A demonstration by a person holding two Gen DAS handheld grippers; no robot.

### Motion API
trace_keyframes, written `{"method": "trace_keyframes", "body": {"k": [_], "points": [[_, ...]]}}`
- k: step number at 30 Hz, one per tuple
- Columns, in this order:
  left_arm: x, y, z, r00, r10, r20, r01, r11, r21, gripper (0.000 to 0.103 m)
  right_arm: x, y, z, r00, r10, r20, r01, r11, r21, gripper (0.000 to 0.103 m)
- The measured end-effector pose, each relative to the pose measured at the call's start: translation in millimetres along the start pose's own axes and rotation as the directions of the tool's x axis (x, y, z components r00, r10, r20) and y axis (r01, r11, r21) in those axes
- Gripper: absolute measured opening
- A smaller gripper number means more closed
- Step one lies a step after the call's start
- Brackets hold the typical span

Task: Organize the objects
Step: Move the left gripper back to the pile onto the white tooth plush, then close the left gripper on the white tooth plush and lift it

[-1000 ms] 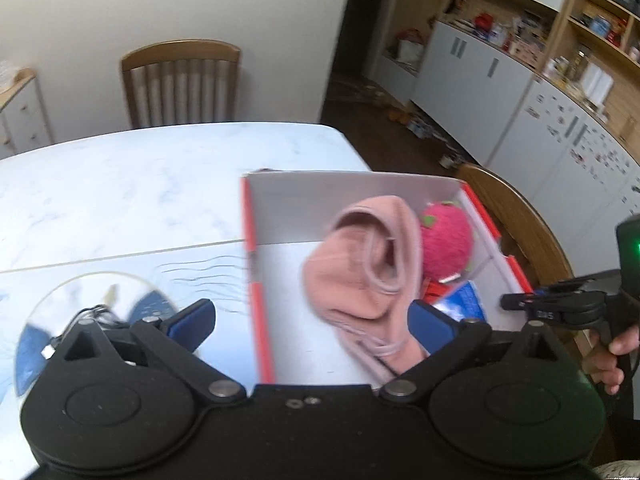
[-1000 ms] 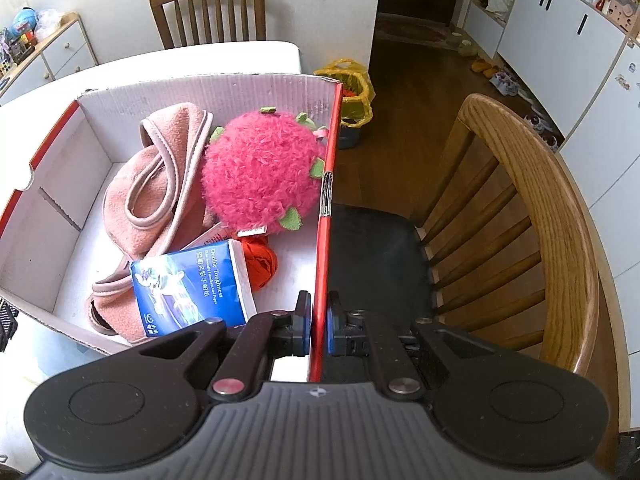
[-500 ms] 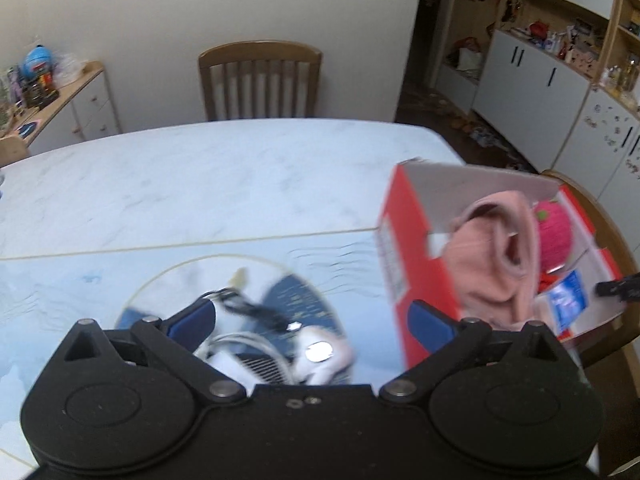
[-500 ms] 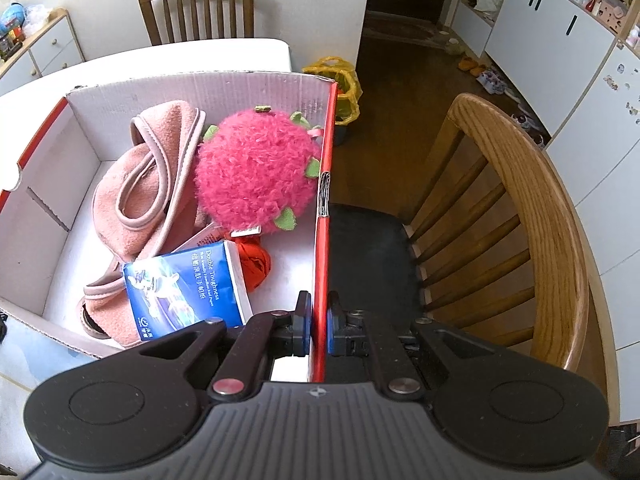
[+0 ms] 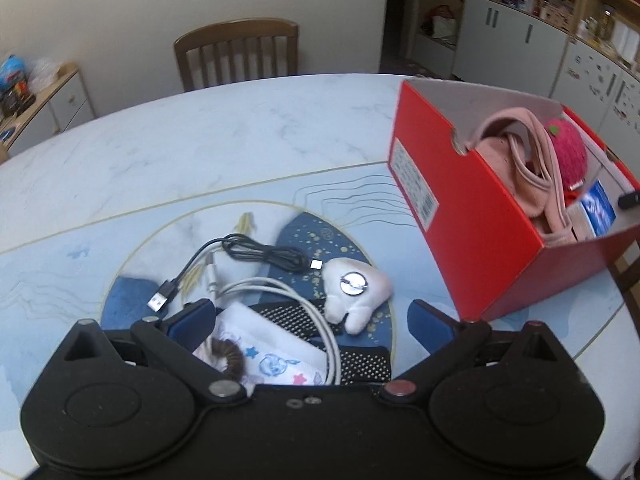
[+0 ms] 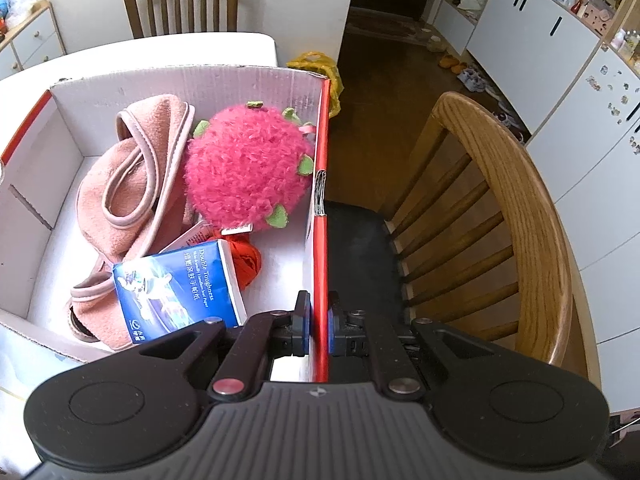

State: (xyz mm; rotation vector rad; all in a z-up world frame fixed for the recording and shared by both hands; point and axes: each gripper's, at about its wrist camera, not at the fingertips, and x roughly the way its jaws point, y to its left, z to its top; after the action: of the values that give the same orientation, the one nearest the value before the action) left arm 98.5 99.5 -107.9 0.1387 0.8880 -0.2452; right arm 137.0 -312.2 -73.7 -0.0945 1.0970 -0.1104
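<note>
A red cardboard box (image 5: 472,216) stands at the table's right edge; my right gripper (image 6: 319,324) is shut on its right wall (image 6: 320,264). Inside lie a pink hat (image 6: 132,184), a pink plush ball (image 6: 248,168), a blue tissue pack (image 6: 180,292) and a red cloth (image 6: 248,258). My left gripper (image 5: 312,320) hangs open over a small pile on the table: a black USB cable (image 5: 248,256), a white cable (image 5: 292,304), a white plush with a metal disc (image 5: 356,290), a patterned white cloth (image 5: 272,348), a brown hair tie (image 5: 226,354) and a black dotted item (image 5: 292,314).
The pale marble table (image 5: 168,152) carries a blue printed mat (image 5: 60,272). One wooden chair (image 5: 236,54) stands at the far side, another (image 6: 500,216) right beside the box. White cabinets (image 6: 532,32) line the room's right side.
My left gripper swung left and down, away from the box to above the pile of cables and plush. The right gripper stayed clamped on the box wall.
</note>
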Motion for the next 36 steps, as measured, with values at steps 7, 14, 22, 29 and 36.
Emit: {"method": "trace_keyframes", "body": {"k": [7,14,22,29,36], "points": [[29.6,-14.0,-2.2,1.0,-0.03,-0.006,0.03,0.997,0.074,0.101,0.0,1.6,1.1,1.0,-0.009,-0.003,0.009,1.0,0.009,0.008],[55.4,-16.9,2.1,0.999,-0.044,-0.023,0.046,0.995,0.088,0.084,-0.4,2.3,2.1,1.0,-0.015,-0.006,0.015,1.0,0.01,0.008],[60.5,-22.5,5.5,0.998,-0.066,-0.021,0.068,0.99,0.123,0.07,0.2,3.2,1.8,1.0,-0.019,-0.006,0.019,1.0,0.0,0.008],[63.8,-25.4,6.3,0.997,-0.064,-0.032,0.067,0.99,0.121,0.052,0.7,3.7,1.3,1.0,-0.018,-0.004,0.018,1.0,0.0,0.009],[52.3,-31.2,12.2,0.999,-0.02,-0.032,0.023,0.995,0.1,0.051,-0.4,2.3,-0.4,1.0,-0.004,0.004,0.004,1.0,-0.005,0.008]]}}
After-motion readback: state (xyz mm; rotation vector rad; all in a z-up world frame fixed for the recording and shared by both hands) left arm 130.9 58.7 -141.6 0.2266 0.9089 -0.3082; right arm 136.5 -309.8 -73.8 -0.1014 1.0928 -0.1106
